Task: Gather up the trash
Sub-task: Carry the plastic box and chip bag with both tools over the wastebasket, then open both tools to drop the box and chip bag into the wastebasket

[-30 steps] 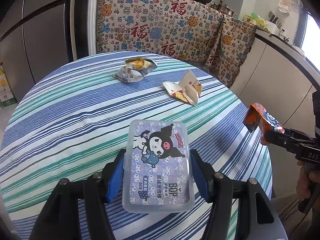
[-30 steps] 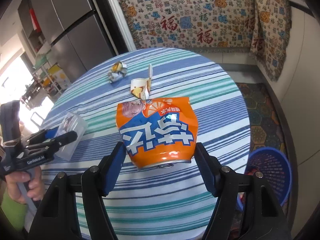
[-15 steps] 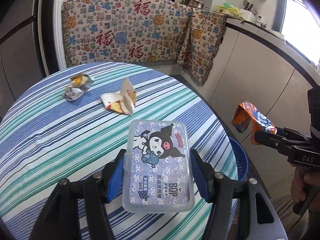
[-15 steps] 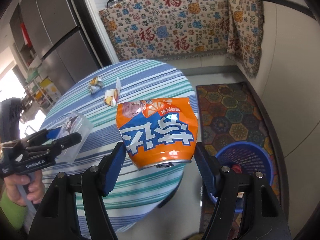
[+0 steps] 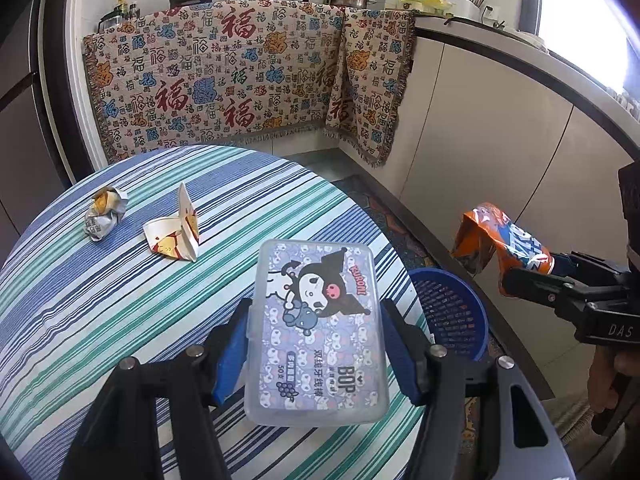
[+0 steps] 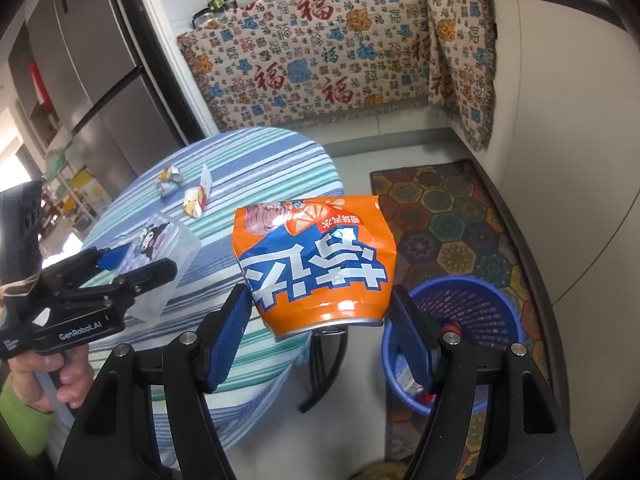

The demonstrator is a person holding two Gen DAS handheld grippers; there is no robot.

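Striped round counter [image 5: 120, 300] ends at 3 o'clock, above a perforated blue basket [image 6: 472, 304] on open floor. Left tool [image 5: 316, 344] pinches a translucent plastic box [image 5: 316, 328] over the counter edge; right tool [image 6: 320, 336] pinches a crumpled orange can [image 6: 316, 264] beside the basket.

L gripper [image 5: 316, 360] clamps floss box [image 5: 316, 336] | R gripper [image 5: 532, 276] holds crushed can [image 5: 500, 244] | above basket [image 5: 452, 312]

Round striped-cloth table [image 5: 120, 300]: crumpled foil wrapper [image 5: 105, 218] left of folded paper carton [image 5: 176, 232]; blue plastic basket [image 5: 452, 312] on floor, frame lower right.
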